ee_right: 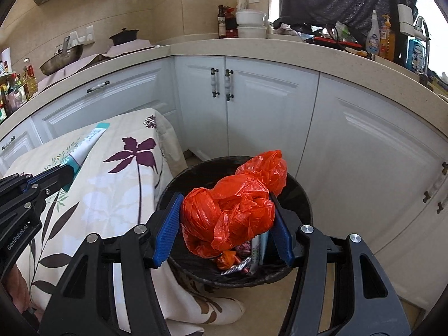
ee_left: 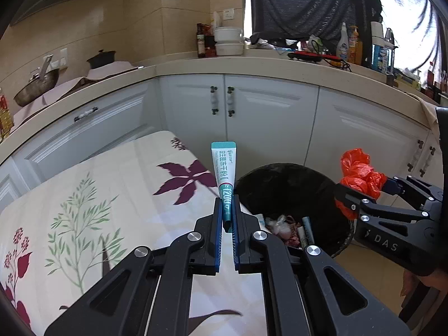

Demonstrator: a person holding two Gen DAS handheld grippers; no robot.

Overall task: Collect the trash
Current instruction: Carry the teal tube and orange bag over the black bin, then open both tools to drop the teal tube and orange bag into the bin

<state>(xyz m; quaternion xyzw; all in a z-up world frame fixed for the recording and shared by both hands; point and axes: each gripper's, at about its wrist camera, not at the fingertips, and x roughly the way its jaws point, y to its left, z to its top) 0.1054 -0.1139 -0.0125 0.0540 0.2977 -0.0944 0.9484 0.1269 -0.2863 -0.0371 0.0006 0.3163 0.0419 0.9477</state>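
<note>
My left gripper (ee_left: 227,204) is shut on a white and teal tube (ee_left: 224,172), held upright above the right edge of the flowered table (ee_left: 92,196). It also shows in the right wrist view (ee_right: 68,177) with the tube (ee_right: 86,144). My right gripper (ee_right: 225,210) holds a crumpled red plastic bag (ee_right: 229,210) between wide-set blue pads, right above the black trash bin (ee_right: 303,207). In the left wrist view the bag (ee_left: 359,173) and right gripper (ee_left: 364,193) hang over the bin (ee_left: 280,184). Wrappers lie inside the bin.
White cabinet doors (ee_right: 266,106) stand behind the bin. The counter (ee_right: 280,47) above carries bottles, bowls and a pan. The tablecloth hangs to the floor left of the bin.
</note>
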